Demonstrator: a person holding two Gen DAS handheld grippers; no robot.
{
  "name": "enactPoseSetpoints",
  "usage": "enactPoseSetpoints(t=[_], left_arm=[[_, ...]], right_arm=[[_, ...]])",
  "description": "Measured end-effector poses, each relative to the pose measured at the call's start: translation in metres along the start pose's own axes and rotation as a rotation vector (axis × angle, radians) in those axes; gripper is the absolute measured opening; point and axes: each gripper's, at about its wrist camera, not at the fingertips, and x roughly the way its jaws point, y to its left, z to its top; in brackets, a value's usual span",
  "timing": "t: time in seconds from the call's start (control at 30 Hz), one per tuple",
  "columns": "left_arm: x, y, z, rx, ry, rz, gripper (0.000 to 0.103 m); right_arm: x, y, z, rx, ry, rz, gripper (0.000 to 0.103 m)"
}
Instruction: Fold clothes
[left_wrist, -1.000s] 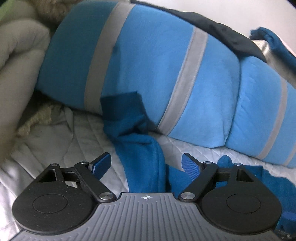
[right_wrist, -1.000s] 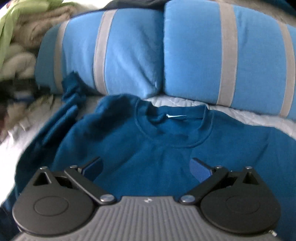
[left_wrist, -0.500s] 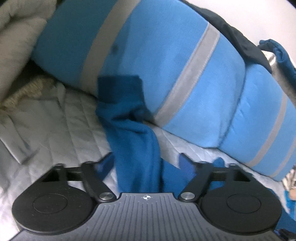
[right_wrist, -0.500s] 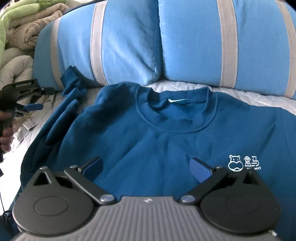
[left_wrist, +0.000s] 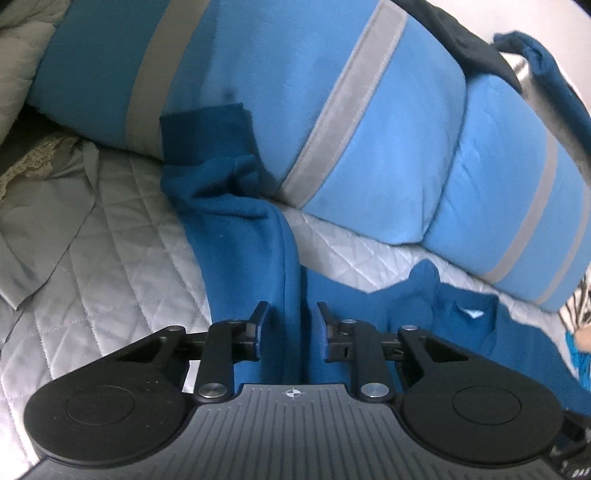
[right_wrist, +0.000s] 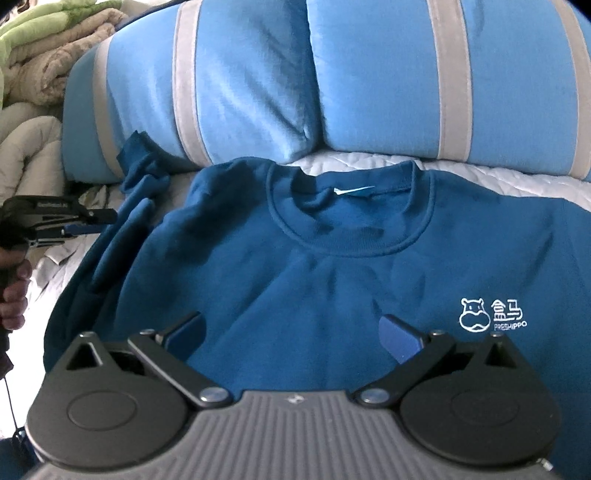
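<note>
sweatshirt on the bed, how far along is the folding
Done: the dark blue sweatshirt lies spread face up, collar toward the striped pillows. In hand: the left gripper is closing around its sleeve. Left: no fold shows yet; the right gripper hovers open over the chest.

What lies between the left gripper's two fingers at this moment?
In the left wrist view, a raised fold of the dark blue sweatshirt's sleeve runs between the closing jaws of the left gripper; whether the pads already press on it is not clear.
</note>
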Motion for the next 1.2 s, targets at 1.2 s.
enactPoseSetpoints(t=[1.2], left_arm=[[-0.130,-0.026,-0.081,0.220,-0.078,-0.071,0.020]], right_arm=[[0.002,-0.002,-0.006,0.021,0.053,-0.004,0.103]])
